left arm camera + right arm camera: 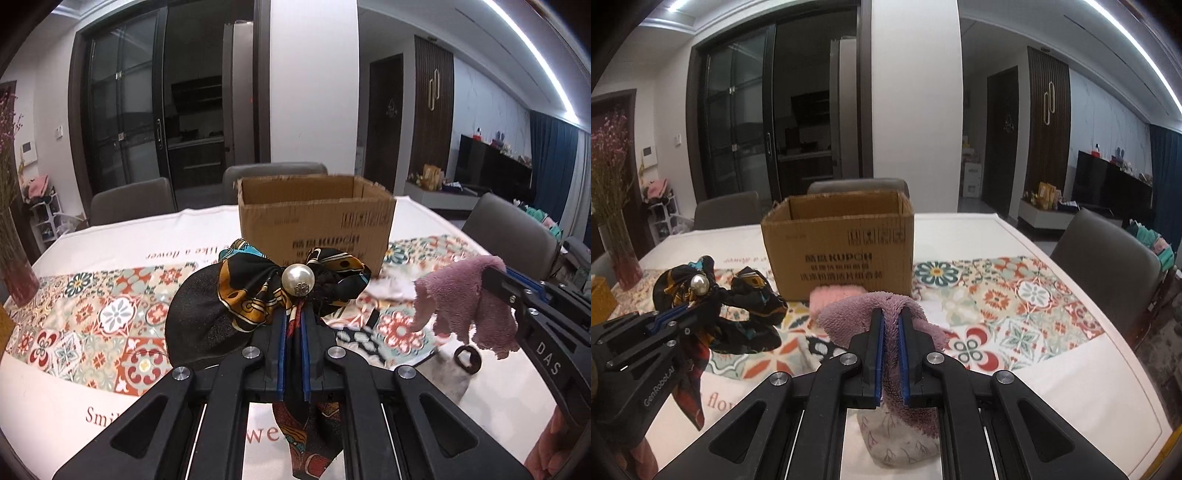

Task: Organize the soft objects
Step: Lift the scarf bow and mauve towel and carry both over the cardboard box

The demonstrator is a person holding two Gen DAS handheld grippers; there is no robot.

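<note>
My left gripper point(293, 317) is shut on a black and gold patterned bow scarf point(255, 288) with a pearl button, held above the table; it also shows in the right wrist view point(738, 306). My right gripper point(891, 317) is shut on a mauve fluffy towel point(857, 314), held above the table; the towel also shows in the left wrist view point(465, 302). An open cardboard box point(314, 218) stands just beyond both grippers, also seen in the right wrist view point(838, 243).
A pink fluffy item point(831, 297) lies in front of the box. A grey printed pouch point(901, 439) and a black-and-white cloth point(820, 347) lie on the tiled tablecloth point(1015, 302). Chairs surround the table. A vase point(18, 273) stands at left.
</note>
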